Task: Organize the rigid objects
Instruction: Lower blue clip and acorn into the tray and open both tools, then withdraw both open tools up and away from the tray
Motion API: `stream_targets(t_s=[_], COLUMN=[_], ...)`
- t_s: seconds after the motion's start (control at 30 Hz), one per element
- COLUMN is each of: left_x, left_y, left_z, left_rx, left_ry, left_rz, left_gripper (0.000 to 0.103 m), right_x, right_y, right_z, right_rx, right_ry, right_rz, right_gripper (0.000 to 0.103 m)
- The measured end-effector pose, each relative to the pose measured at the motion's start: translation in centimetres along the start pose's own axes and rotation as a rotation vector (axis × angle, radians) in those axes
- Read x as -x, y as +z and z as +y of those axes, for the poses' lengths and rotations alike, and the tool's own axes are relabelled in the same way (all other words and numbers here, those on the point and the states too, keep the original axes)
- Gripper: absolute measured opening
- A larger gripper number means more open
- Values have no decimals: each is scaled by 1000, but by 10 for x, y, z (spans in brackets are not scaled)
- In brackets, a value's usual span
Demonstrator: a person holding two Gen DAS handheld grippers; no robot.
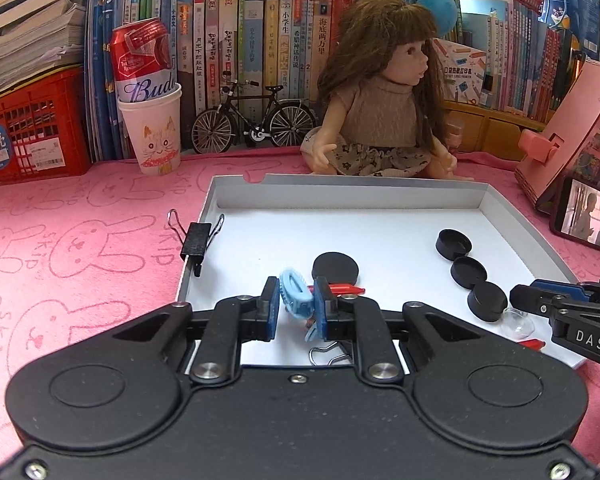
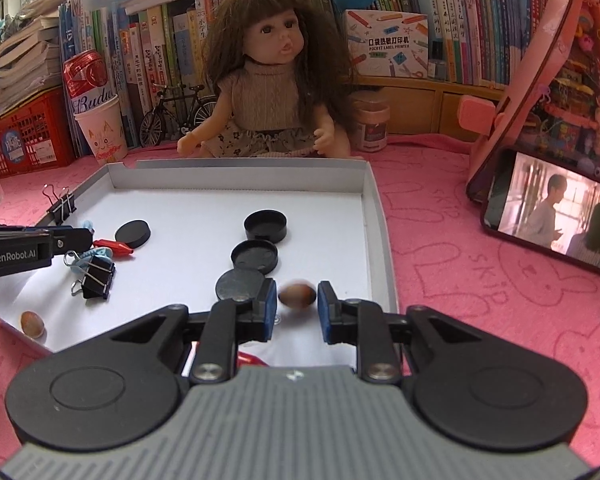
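A white tray (image 1: 340, 188) lies on the pink cloth. My left gripper (image 1: 296, 300) is shut on a light-blue hair clip (image 1: 298, 296), low over the tray's near left part, beside a red clip (image 1: 346, 289) and a black disc (image 1: 335, 269). Three black caps (image 1: 466, 270) form a row on the right. My right gripper (image 2: 297, 298) stands open at the tray's near right; a blurred brown nut (image 2: 297, 295) sits between its pads, with a small gap at the right pad. A second nut (image 2: 32, 323) rests in the near left corner.
One black binder clip (image 2: 96, 276) lies in the tray and another (image 1: 198, 238) grips its left rim. A doll (image 2: 278, 80) sits behind the tray. A phone (image 2: 552, 216) leans on a pink box at the right. A paper cup (image 1: 156, 132) with a can and a model bicycle (image 1: 256, 120) stand at the back left.
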State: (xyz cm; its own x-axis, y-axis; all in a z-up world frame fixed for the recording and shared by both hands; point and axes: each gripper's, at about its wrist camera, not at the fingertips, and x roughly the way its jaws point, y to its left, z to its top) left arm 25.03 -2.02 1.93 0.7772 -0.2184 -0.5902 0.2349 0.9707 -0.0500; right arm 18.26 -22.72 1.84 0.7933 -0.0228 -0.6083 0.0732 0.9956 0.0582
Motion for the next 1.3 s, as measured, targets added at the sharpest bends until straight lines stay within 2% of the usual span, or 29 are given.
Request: stream_targets(t_s=[0.07,0.1,0.13,0.23,0.47,0.73,0.93,1.3], left_x=[2,3,5,11,27,52,65,78], left_y=[0,0,0,1,2,-2,-9,-22], left_z=[-2,-2,-3,-5,-11,-17,-22,-22], left_rx=[-5,-7,-9,-11,-20,-26,-34,-21], left_ry=[-2,-3,-3,-13,-22,-38,-40,-31], left_rz=[-3,-5,-8,-25,-48,-89,-92,-85], left_gripper=[20,24,30,41,56,78,80,81], right_x=[1,2,3,7,21,37,48,57], right_y=[0,0,0,1,5,3,-1,-9], right_z=[0,0,0,1,4,8,11,11], right_rx=[-3,-5,-7,-4,-3,-4,-1,-17], right_ry=[0,1,4,5,16,23,15,5], right_rz=[-7,-11,-13,-22,-60,-90,-102,-88], right_gripper=[34,38,48,53,69,81,86,88])
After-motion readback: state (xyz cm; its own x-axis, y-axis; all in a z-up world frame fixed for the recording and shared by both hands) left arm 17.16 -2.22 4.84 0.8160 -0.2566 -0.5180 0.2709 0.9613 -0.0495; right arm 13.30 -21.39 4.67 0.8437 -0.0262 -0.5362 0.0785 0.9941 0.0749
